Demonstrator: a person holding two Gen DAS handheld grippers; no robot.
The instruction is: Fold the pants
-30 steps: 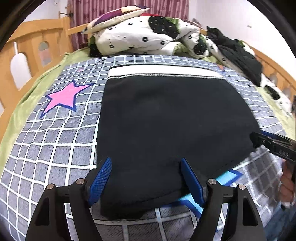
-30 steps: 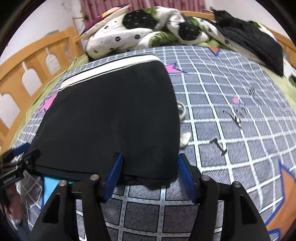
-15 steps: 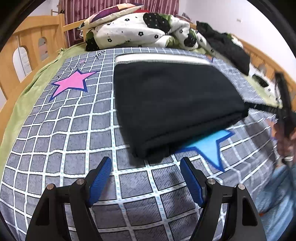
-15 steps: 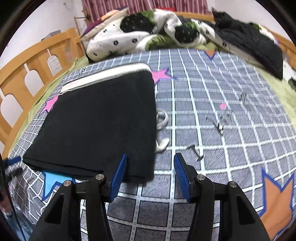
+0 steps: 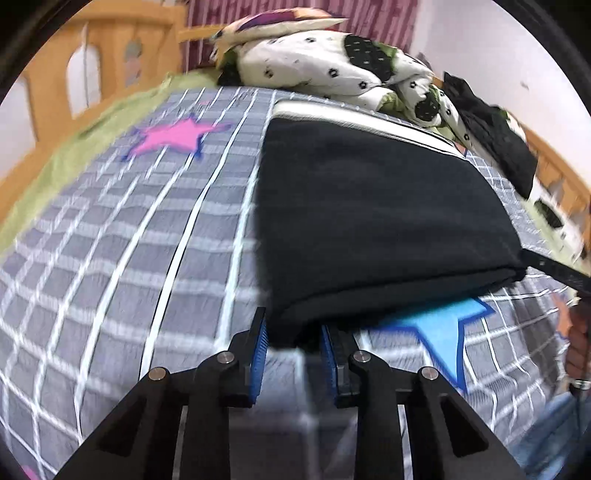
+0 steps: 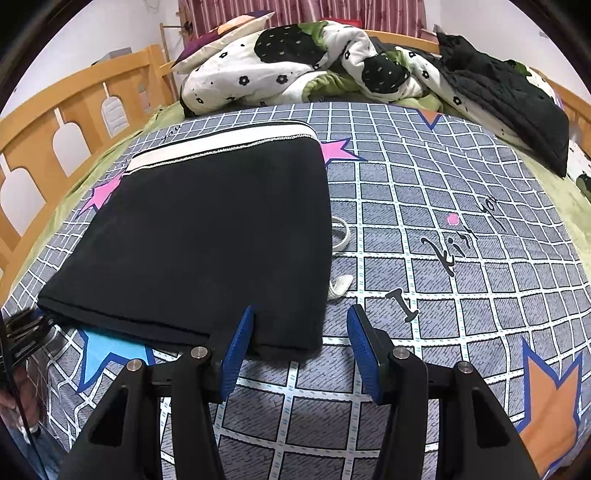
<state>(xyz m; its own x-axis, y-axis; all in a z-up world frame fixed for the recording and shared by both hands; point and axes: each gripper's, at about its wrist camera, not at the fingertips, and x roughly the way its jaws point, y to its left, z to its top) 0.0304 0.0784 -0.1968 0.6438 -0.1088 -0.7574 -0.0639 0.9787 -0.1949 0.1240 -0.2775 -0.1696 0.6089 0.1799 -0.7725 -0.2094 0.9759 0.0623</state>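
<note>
Pants: black pants [image 5: 373,218], folded into a flat rectangle on the bed's grid-print sheet [image 6: 461,280], white waistband at the far end from me.
My left hand-held gripper [image 5: 291,332]: jaws have just been closing; near left corner of the pants sits between the blue pads, looks pinched, pic is blurred.
My right hand-held gripper [image 6: 301,334]: jaws apart, about half spread; left pad lies over the near hem, right pad over bare sheet, near right corner of the pants in the gap, not squeezed.
Beside the pants: white drawstring [image 6: 341,258] pokes out just fwd of my right pads, on the sheet.
Under the pants: blue star print [image 5: 439,325] shows at the near edge, btwn my two grippers.
Far ahead: crumpled black-and-white flower duvet [image 6: 280,70] w/ a pillow [image 5: 280,26] on top; black garment [image 6: 506,96] heaped far right.
Far left: wooden bed rail [image 6: 70,114].
In the way: nothing lies on the pants' top face.
</note>
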